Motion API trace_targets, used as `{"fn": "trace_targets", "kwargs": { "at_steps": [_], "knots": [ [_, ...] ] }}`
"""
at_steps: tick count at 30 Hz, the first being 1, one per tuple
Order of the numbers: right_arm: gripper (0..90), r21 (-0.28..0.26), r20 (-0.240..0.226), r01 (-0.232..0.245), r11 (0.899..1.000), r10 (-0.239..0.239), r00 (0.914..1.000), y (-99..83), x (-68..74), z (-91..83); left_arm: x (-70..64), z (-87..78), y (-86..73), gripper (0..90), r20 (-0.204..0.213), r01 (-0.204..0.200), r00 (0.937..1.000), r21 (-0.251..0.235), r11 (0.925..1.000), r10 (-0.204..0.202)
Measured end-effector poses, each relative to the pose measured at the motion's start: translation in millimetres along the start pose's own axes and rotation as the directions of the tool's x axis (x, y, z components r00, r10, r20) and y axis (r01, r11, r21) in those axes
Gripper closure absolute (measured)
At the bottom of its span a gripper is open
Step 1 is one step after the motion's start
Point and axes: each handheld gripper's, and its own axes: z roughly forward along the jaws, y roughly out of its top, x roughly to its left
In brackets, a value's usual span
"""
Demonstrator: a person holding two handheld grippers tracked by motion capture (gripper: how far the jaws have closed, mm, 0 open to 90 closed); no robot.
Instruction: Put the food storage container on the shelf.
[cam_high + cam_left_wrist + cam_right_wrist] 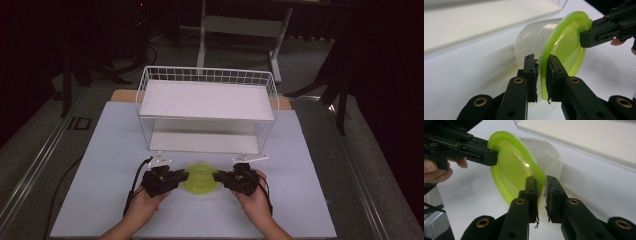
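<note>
A clear plastic tub with a lime-green lid [201, 179] is held between both grippers over the white tabletop [300, 200], near the front. My left gripper [185, 176] is shut on the lid's rim from the left. In the left gripper view its jaws [541, 60] pinch the green rim [566, 47], and the clear body [531, 37] points away. My right gripper [218, 176] is shut on the opposite rim. In the right gripper view its jaws [541, 180] clamp the lid's edge [511, 170], with the other gripper [474, 152] holding the far side.
A white two-level wire rack [207, 107] stands just behind the tub, its open front facing me. Bare tabletop lies to the left and right of the hands. Dark floor and table legs [202, 35] lie beyond.
</note>
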Motion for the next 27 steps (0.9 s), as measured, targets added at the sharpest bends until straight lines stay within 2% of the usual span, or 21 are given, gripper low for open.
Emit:
{"fn": "trace_targets", "kwargs": {
  "at_steps": [8, 11, 14, 25, 27],
  "knots": [
    [80.8, -0.058, 0.017, 0.003, 0.998, -0.002, 0.9998, 22.7, -6.6, -9.5, 3.3, -0.1, 24.1, 80.4, 0.0, -0.017, 0.9999, -0.075, 0.9971, 0.017],
    [80.8, -0.091, 0.023, -0.003, 0.996, 0.005, 0.9997, 32.0, -12.7, -11.9, 4.7, 0.5, 31.3, 80.7, -0.006, -0.034, 0.9994, -0.116, 0.9926, 0.034],
    [80.7, -0.1, 0.027, -0.006, 0.995, 0.008, 0.9996, 35.7, -15.6, -12.2, 6.8, 3.6, 35.1, 80.8, -0.008, -0.041, 0.9992, -0.143, 0.9889, 0.04],
    [80.5, -0.076, 0.082, -0.043, 0.996, 0.05, 0.9954, 39.1, -30.3, 7.2, 24.2, 29.9, 34.0, 80.3, -0.044, -0.025, 0.9989, -0.132, 0.991, 0.019],
    [80.5, -0.074, 0.081, -0.059, 0.995, 0.065, 0.9946, 39.3, -34.0, 11.6, 27.7, 33.2, 34.1, 80.2, -0.048, -0.023, 0.9987, -0.133, 0.9908, 0.017]
  ]
}}
